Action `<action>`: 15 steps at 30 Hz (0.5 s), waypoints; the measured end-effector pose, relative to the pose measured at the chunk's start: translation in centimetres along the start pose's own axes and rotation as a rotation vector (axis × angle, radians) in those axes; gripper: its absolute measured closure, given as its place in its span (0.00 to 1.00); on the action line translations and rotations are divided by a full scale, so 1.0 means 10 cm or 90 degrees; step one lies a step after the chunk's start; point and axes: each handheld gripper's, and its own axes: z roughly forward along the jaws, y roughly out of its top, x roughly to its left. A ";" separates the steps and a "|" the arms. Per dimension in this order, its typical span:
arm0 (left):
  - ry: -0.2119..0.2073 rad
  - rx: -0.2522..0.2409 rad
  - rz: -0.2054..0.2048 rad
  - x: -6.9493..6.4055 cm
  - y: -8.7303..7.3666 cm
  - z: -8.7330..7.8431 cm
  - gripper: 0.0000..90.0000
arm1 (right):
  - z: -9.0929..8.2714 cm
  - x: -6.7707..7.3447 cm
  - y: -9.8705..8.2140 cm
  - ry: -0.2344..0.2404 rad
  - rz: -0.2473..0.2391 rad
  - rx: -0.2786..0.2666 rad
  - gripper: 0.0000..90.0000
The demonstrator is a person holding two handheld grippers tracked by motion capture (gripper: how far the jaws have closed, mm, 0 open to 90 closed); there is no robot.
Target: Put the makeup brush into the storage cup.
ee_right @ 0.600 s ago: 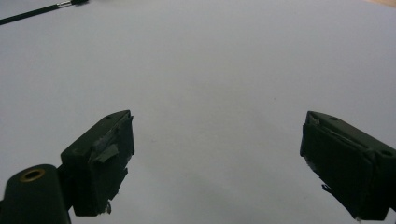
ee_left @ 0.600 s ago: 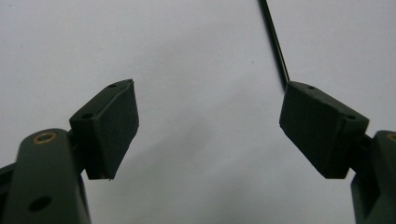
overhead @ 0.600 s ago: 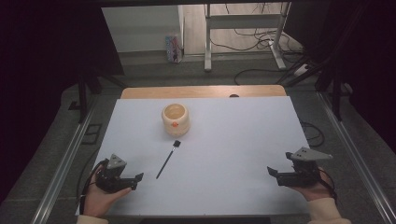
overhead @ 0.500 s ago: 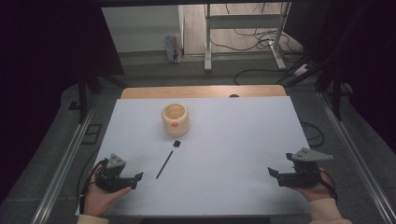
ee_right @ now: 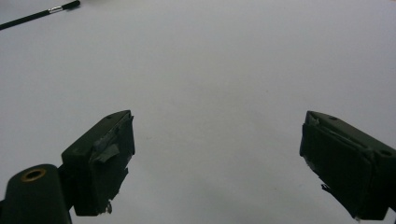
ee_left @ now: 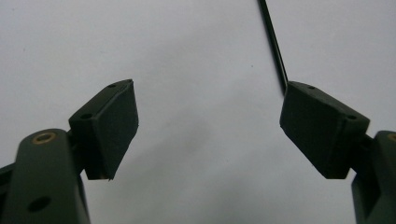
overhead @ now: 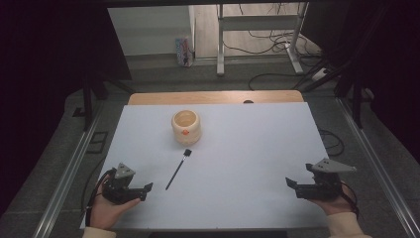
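A thin black brush [overhead: 178,168] lies on the white table [overhead: 247,144], its head toward a cream round pot [overhead: 186,126] with an orange spot. My left gripper [overhead: 147,191] rests low at the front left, held in a hand, and points right toward the brush's near end. In the left gripper view the brush handle [ee_left: 273,44] runs up past the right pad, and my left gripper [ee_left: 208,123] is open with nothing between its pads. My right gripper [overhead: 289,186] sits at the front right, pointing left. It [ee_right: 217,161] is open and empty, and the brush [ee_right: 39,15] lies far off.
A wooden strip [overhead: 213,97] edges the table's far side. Metal rails [overhead: 64,173] run along both table sides. Beyond the table are cables [overhead: 277,79] on the floor and a metal stand's legs [overhead: 257,34].
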 end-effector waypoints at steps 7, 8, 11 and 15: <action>0.012 0.009 -0.014 0.04 0.00 0.00 0.23 | 0.04 -0.01 0.03 0.006 0.001 0.000 0.11; 0.012 0.009 -0.014 0.04 0.00 0.00 0.23 | 0.05 -0.01 0.02 0.007 0.000 0.003 0.11; 0.009 0.004 -0.012 0.03 0.01 -0.03 0.23 | 0.05 -0.03 0.01 0.008 -0.006 0.009 0.11; 0.007 -0.002 -0.014 0.03 0.01 -0.04 0.23 | 0.04 -0.04 0.01 0.006 -0.009 0.006 0.11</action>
